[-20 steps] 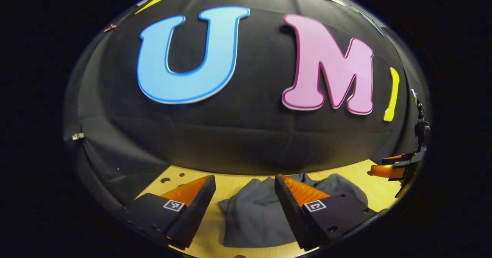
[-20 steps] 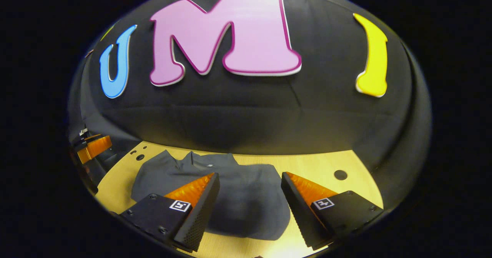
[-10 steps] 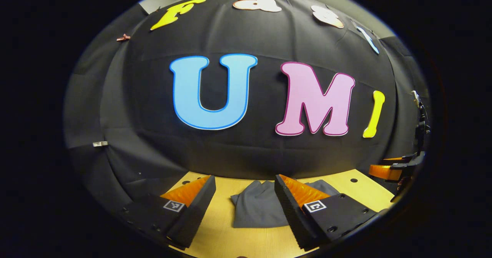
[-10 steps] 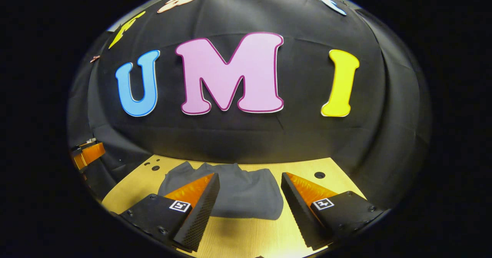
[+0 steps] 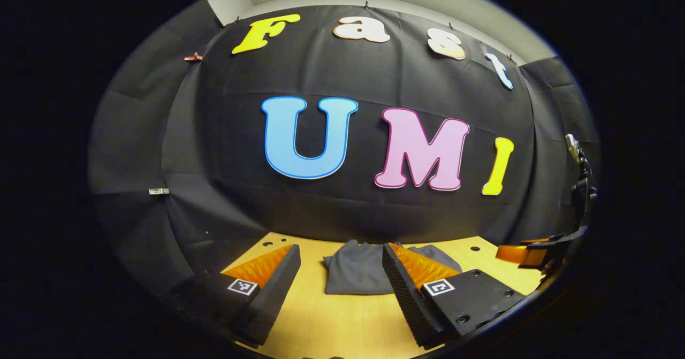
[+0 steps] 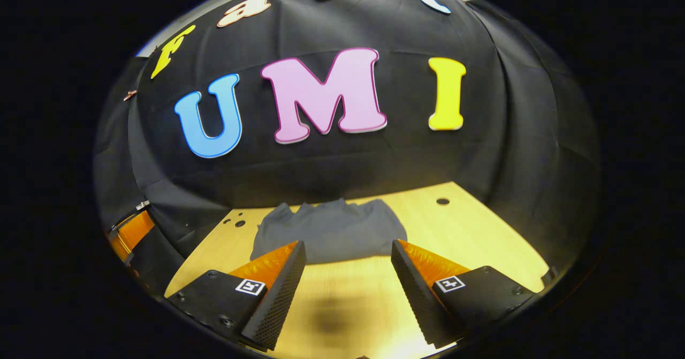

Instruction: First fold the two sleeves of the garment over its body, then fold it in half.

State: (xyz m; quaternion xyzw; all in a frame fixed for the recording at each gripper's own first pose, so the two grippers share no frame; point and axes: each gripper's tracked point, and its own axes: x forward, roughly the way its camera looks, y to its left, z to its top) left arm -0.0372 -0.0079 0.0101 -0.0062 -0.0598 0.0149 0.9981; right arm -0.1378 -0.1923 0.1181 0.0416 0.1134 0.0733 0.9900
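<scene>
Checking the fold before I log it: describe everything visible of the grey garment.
The grey garment is soft, matte cloth, folded into a compact, roughly rectangular bundle with a lumpy far edge and a straight near edge. It lies flat on the wooden table, near the booth's black wall. Neither open gripper touches it.

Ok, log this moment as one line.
garment: folded, on table | left gripper: open, clear of garment | right gripper: open, clear of garment

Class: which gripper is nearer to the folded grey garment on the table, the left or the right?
Left, narrowly. The left gripper has one finger overlapping the garment in its view. The right gripper sits back, with bare table between its fingertips and the garment's near edge.
</scene>
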